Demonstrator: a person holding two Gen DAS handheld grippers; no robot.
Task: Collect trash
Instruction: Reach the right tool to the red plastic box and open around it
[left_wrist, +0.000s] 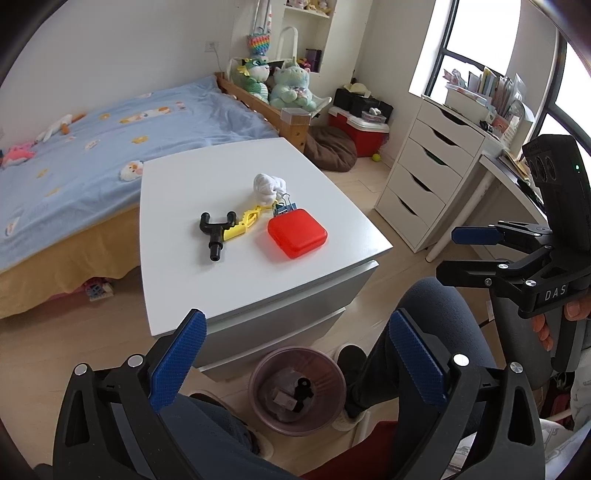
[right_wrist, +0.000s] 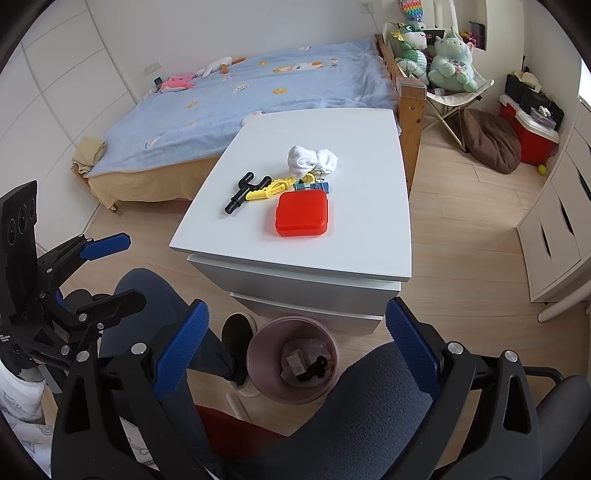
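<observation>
A pinkish trash bin (left_wrist: 252, 384) (right_wrist: 254, 341) stands on the floor in front of the white cabinet (left_wrist: 173, 266) (right_wrist: 369, 229); a black piece (left_wrist: 303, 391) (right_wrist: 317, 367) and a small box lie in it. On the cabinet top lie a red box (left_wrist: 297, 234) (right_wrist: 302, 213), a black and yellow tool (left_wrist: 225, 229) (right_wrist: 255, 192), a crumpled white cloth (left_wrist: 267, 188) (right_wrist: 312, 158) and binder clips (left_wrist: 282, 208). My left gripper (left_wrist: 297, 321) (right_wrist: 136, 267) hangs open and empty above the bin. My right gripper (right_wrist: 295, 308) (left_wrist: 445, 254) is open and empty too.
A person's legs (left_wrist: 424, 332) and feet flank the bin, and a chair seat is under them. A bed (left_wrist: 110, 140) lies left of the cabinet. A white drawer chest (left_wrist: 424, 177), a brown cushion (left_wrist: 332, 147) and a red cooler (left_wrist: 362, 129) are on the right.
</observation>
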